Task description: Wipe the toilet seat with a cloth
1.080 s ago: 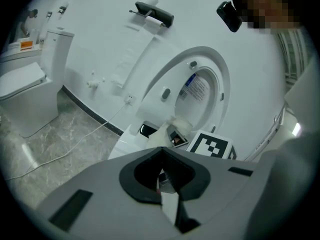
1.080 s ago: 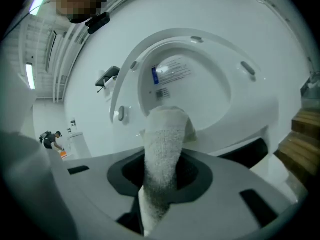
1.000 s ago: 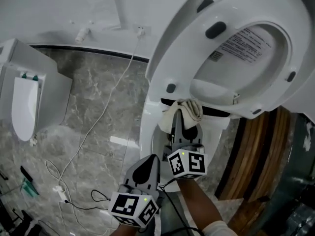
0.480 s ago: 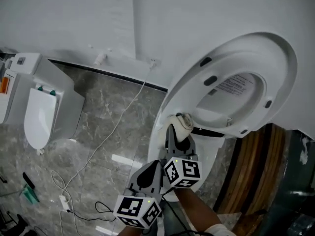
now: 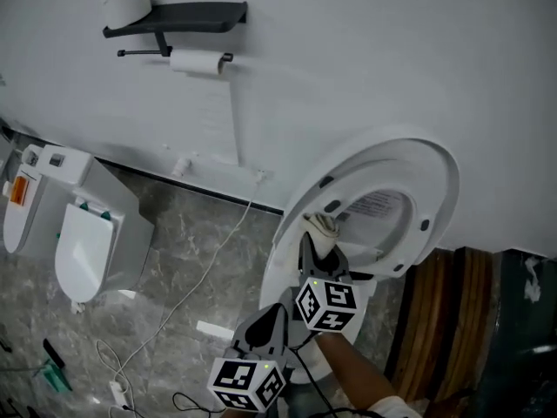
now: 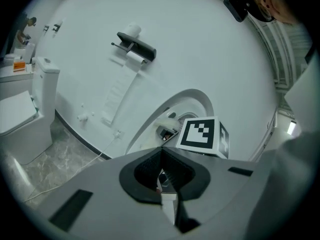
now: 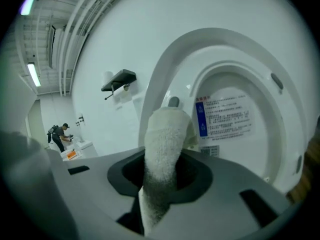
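The toilet seat (image 5: pixel 428 200) stands raised against its lid, which carries a printed label (image 7: pixel 224 115). In the right gripper view the seat ring (image 7: pixel 285 109) arches over the jaws. My right gripper (image 5: pixel 318 244) is shut on a cream cloth (image 5: pixel 320 225) and holds it up near the seat's lower left edge, by the hinge. The cloth (image 7: pixel 164 144) sticks up out of the jaws and hides their tips. Lower down and nearer to me, my left gripper (image 5: pixel 268 319) is shut with nothing in it (image 6: pixel 162 176), off the bowl rim (image 5: pixel 277 277).
A second toilet (image 5: pixel 87 242) stands at the left on the grey marble floor. A white cable (image 5: pixel 202 266) trails across that floor. A dark shelf (image 5: pixel 174 11) with a paper roll (image 5: pixel 196 61) hangs on the wall. Wooden boards (image 5: pixel 435 320) lie right of the bowl.
The head view has pulled back and tilted up, so the toilet looks smaller and the wall shelf has come into view. The right gripper still holds the cloth by the seat's hinge.
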